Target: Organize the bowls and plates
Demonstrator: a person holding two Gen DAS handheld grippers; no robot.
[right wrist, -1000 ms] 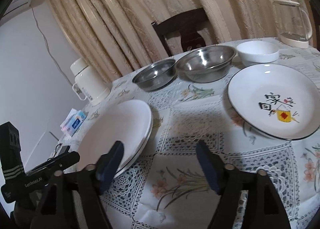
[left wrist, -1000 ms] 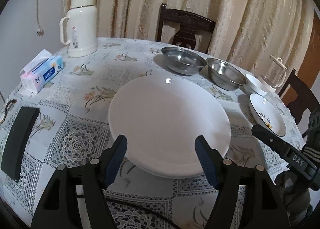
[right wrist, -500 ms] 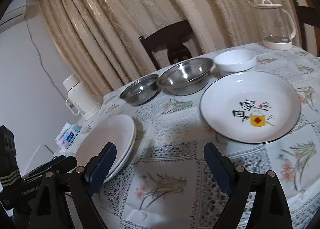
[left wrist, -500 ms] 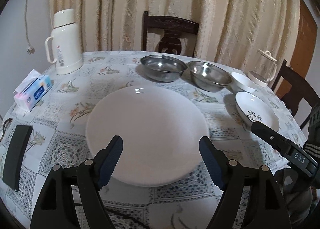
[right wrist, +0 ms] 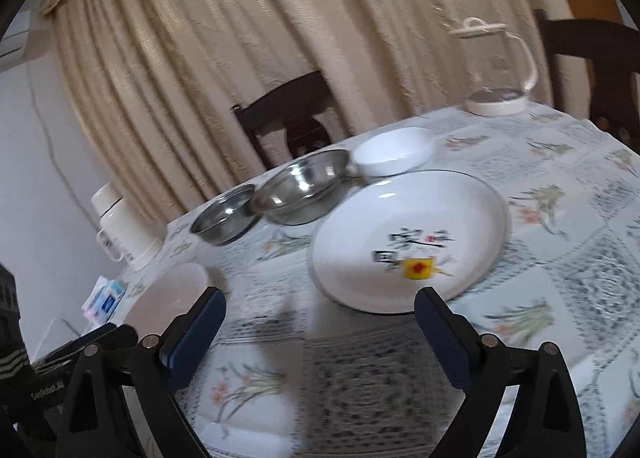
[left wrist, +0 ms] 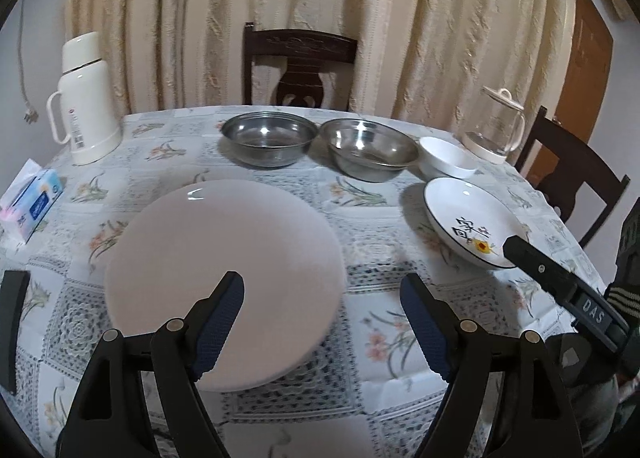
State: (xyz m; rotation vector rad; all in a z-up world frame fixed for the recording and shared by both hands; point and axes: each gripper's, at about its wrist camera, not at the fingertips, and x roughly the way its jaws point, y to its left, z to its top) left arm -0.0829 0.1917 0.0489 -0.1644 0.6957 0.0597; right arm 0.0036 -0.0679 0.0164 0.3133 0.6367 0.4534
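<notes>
Both claws spread, empty: left claw (left wrist: 322, 318) hung over white plate (left wrist: 224, 278); right claw (right wrist: 320, 334) faced printed plate (right wrist: 408, 238) near counter's (left wrist: 360, 338) right edge, probably next to stack

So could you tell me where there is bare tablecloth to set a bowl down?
Free: the patch between the plain white plate and the printed plate, in front of both steel bowls; also between the thermos and the left steel bowl. Crowded: the back row through the small white bowl to the glass kettle.
</notes>
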